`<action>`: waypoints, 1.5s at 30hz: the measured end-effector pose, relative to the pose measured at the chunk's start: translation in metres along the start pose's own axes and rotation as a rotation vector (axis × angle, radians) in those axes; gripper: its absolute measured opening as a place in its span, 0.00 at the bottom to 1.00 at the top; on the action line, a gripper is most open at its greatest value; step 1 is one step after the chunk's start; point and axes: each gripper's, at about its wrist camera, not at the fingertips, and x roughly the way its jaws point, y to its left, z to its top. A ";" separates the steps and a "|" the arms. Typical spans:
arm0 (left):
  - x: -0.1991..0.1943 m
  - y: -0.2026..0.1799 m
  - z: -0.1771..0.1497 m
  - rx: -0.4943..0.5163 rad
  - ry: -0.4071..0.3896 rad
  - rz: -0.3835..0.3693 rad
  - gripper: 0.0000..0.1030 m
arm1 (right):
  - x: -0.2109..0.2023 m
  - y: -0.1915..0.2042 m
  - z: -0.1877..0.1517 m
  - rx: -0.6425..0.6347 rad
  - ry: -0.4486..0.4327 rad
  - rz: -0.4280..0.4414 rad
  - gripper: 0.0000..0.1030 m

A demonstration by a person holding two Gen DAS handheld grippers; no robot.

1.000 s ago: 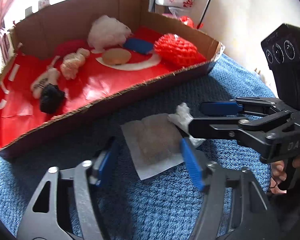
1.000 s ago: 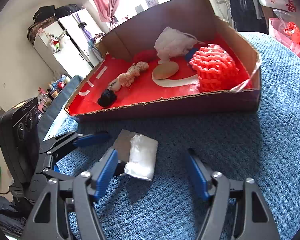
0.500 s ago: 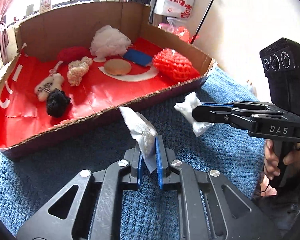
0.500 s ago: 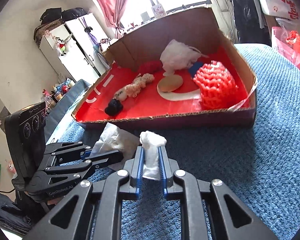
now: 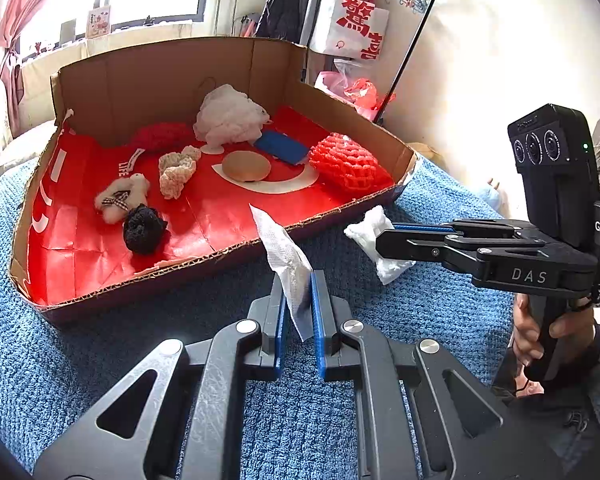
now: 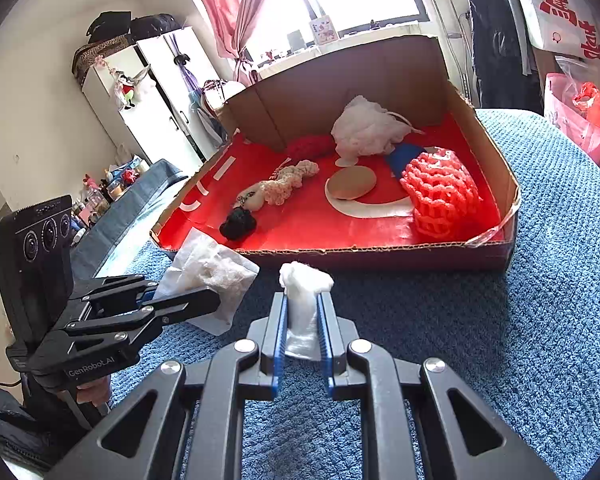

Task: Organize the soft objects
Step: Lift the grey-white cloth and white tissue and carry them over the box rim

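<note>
- left gripper (image 5: 298, 320): black linkage arms, silver round screws, blue pads on the fingers (image 5: 318, 320); side lettering "GenRobot.AI"
- right gripper (image 6: 302, 332): same black frame, blue pads, "DAS" marking, black box with three lenses and green light
- hand (image 5: 540, 332): bare skin, dark sleeve

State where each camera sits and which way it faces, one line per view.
Left wrist: sits on the left hand-held gripper, faces the red-lined cardboard box over the blue knit blanket; shows its fingers pinching a thin white tissue sheet, plus the right hand-held gripper and right hand.
Right wrist: sits on the right hand-held gripper, faces the same box; its fingers clamp a white wrapped wad; the left hand-held gripper shows at left.
Shared: box, blanket, both held items.
</note>
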 end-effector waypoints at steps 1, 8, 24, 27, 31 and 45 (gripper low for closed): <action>-0.001 0.000 0.000 0.001 -0.002 0.000 0.10 | 0.000 0.000 0.001 0.000 -0.002 0.001 0.16; -0.009 0.004 0.006 -0.007 -0.022 -0.001 0.10 | -0.002 0.007 0.017 -0.031 -0.024 -0.017 0.16; 0.009 0.024 0.043 -0.014 -0.016 -0.032 0.10 | 0.013 0.000 0.053 -0.062 -0.042 -0.045 0.16; 0.006 0.025 0.033 -0.029 -0.018 -0.043 0.10 | 0.008 -0.002 0.043 -0.048 -0.036 -0.032 0.17; 0.003 0.023 0.020 -0.050 -0.012 -0.068 0.11 | 0.002 0.000 0.029 -0.037 -0.028 -0.025 0.20; 0.011 0.007 -0.018 -0.053 0.048 -0.039 0.11 | 0.015 -0.001 -0.022 -0.060 0.060 -0.148 0.35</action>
